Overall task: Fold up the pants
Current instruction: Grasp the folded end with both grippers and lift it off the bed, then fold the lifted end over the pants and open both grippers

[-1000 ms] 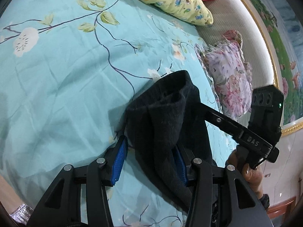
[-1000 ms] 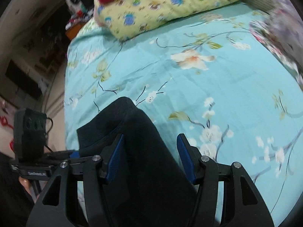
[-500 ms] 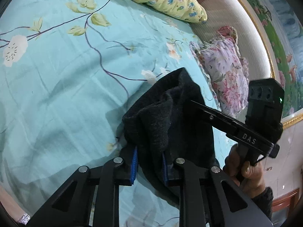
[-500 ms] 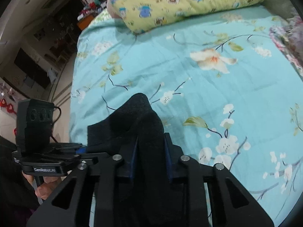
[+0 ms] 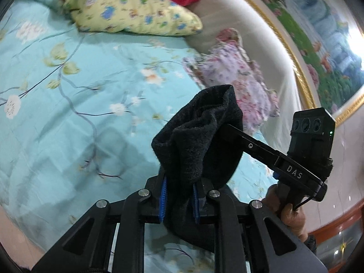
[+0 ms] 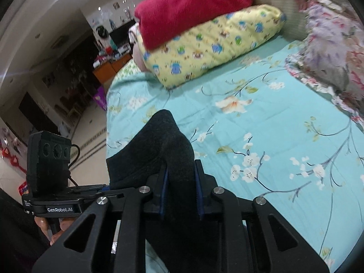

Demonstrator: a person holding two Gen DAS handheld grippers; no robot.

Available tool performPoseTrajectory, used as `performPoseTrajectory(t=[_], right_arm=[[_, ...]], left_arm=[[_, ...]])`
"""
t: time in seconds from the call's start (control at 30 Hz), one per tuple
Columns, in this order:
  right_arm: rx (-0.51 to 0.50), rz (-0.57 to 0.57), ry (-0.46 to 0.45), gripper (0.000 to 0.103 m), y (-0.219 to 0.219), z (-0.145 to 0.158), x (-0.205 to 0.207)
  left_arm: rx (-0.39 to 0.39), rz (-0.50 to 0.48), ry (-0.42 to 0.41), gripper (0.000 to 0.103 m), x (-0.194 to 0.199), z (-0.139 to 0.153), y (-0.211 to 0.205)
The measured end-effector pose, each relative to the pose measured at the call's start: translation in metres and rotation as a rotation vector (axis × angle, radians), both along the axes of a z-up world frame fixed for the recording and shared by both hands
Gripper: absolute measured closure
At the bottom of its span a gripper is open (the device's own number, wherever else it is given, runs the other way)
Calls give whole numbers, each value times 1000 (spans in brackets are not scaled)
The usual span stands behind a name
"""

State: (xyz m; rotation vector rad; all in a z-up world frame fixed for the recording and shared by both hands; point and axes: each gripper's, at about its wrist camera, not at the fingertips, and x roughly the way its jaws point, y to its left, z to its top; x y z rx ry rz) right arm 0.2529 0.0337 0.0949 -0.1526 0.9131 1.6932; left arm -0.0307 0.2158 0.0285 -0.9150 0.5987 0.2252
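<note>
Two grippers, both busy with the same dark cloth: the left gripper has its blue-padded jaws clamped tight on a bunched fold of the black pants, and the right gripper has its jaws pinched on another thick fold of the pants. The fabric rises in a peaked hump above each set of jaws and hangs down below them, held up off the bed. From the left wrist view, the other gripper reaches in from the right, its arm running into the cloth, with the person's hand wrapped round its handle. From the right wrist view, the left unit sits just to the left, touching the same garment. Beyond the pants spreads the turquoise floral bedsheet, blurred in places. Further back lies a yellow patterned pillow with a red cushion resting on top of it, and a pink and purple floral pillow leans at the pale headboard. Behind that, a gold-trimmed painted panel.
</note>
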Motion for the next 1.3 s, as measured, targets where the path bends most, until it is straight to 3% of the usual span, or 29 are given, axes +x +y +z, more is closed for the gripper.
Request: performPoseTrajectory(t=[0.47,0.83,1.3], right_arm=[[234,-205,127,81,-133,6,36],[283,-375,238,81,-234,-32,73],[309,-520,311,81,-314,-73,90]], left_arm=[[177,-231,-77,87,29,66,-123],[229,-419,-59,86,71,69,-227],[302,-559,-1,86,106,52,-301]])
